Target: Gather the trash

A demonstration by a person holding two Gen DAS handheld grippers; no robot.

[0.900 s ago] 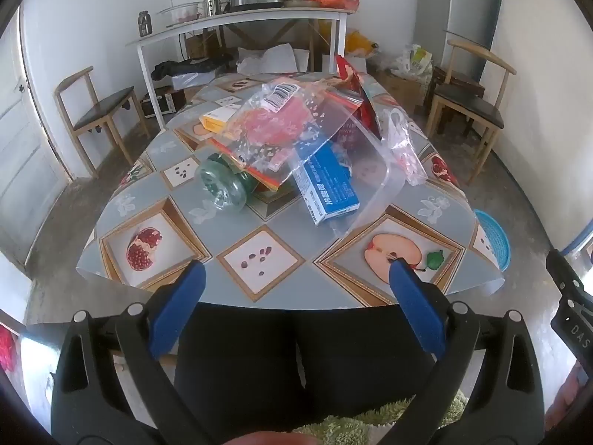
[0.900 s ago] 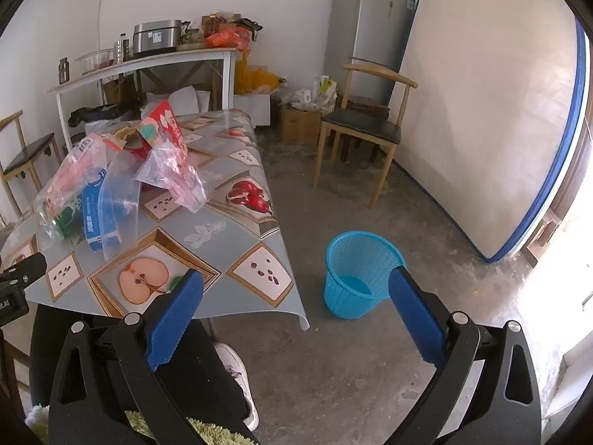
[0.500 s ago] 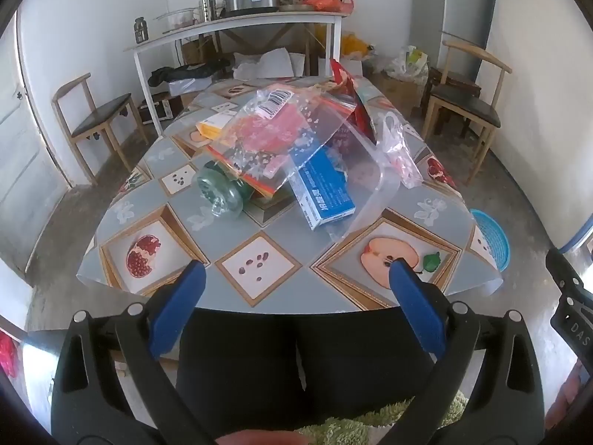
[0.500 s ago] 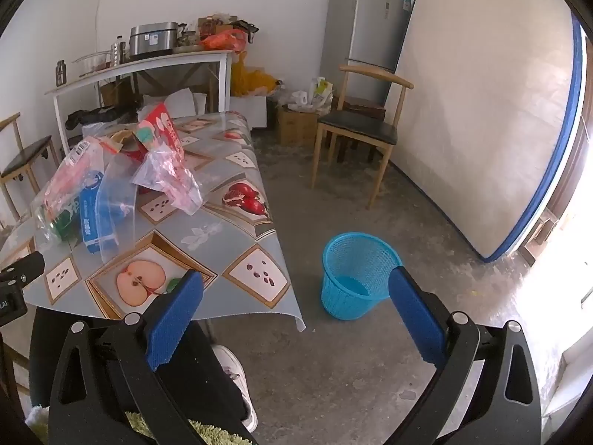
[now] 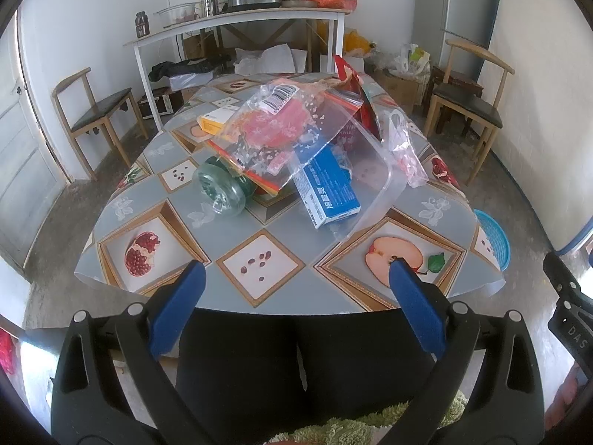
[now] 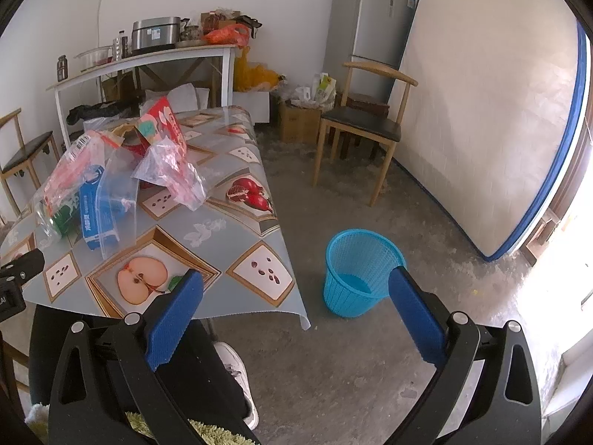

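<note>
A heap of trash lies mid-table: a clear bag with pink print (image 5: pixel 274 126), a blue box (image 5: pixel 328 191), a green plastic bottle (image 5: pixel 222 187), a red carton (image 5: pixel 355 100) and a small crumpled bag (image 5: pixel 406 152). The heap shows in the right wrist view too, with the blue box (image 6: pixel 94 211) and red carton (image 6: pixel 163 122). My left gripper (image 5: pixel 294 278) is open and empty at the table's near edge. My right gripper (image 6: pixel 296 289) is open and empty, over the floor beside the table. A blue mesh bin (image 6: pixel 361 272) stands on the floor right of the table.
The table (image 5: pixel 259 259) has a fruit-print cover. Wooden chairs stand at the left (image 5: pixel 94 109) and right (image 6: pixel 363 129). A white shelf table (image 5: pixel 237 22) with kitchenware is behind. A fridge (image 6: pixel 365 26) and a mattress (image 6: pixel 493 118) stand by the walls. My legs are below.
Both views have shifted slightly; the table and heap sit a little nearer and lower in the left wrist view. Both grippers stay open. Nothing on the table has moved.
</note>
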